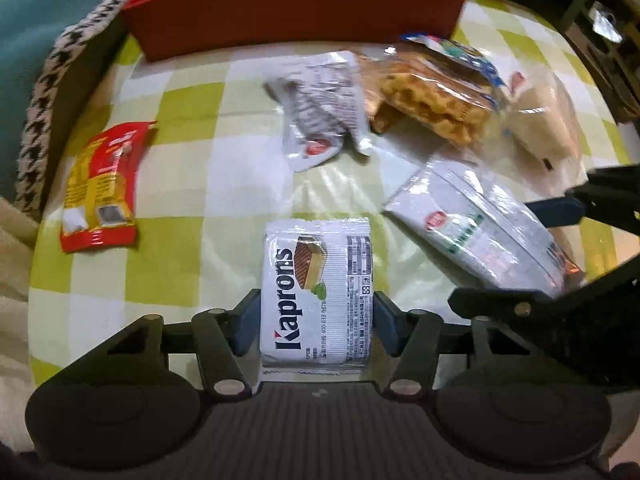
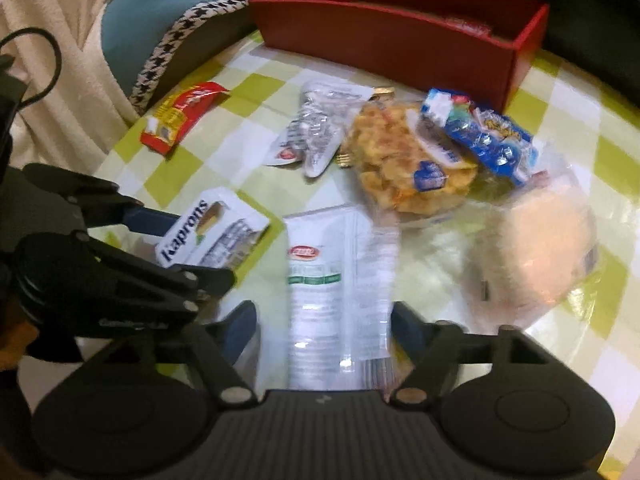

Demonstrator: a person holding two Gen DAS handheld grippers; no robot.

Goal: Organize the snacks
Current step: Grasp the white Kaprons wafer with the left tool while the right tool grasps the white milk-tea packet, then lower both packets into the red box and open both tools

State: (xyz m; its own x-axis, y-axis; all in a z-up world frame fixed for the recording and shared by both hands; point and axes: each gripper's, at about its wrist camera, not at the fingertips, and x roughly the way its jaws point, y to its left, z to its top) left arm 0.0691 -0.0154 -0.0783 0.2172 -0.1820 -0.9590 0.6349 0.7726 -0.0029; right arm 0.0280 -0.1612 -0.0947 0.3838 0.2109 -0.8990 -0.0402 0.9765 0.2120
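my l gripper (image 1: 316, 320) clamps kaprons pack (image 1: 318, 292), long axis along fingers; r gripper (image 2: 324, 328) released round white pouch (image 2: 340, 280), lengthwise; waffle bag (image 2: 400, 160) beyond.

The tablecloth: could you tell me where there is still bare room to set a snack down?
Free: the cloth between the red packet, red box and Kaprons pack. Crowded: the right side, around the waffle bag and bun.

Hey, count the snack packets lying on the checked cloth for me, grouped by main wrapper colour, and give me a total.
White: 3, namely the Kaprons wafer pack, the long white pack and the crumpled white pack.
Red and yellow: 1, the red packet.
Clear: 2, the fried snack bag and the pale bun bag.
Blue: 1, the blue packet.
Total: 7
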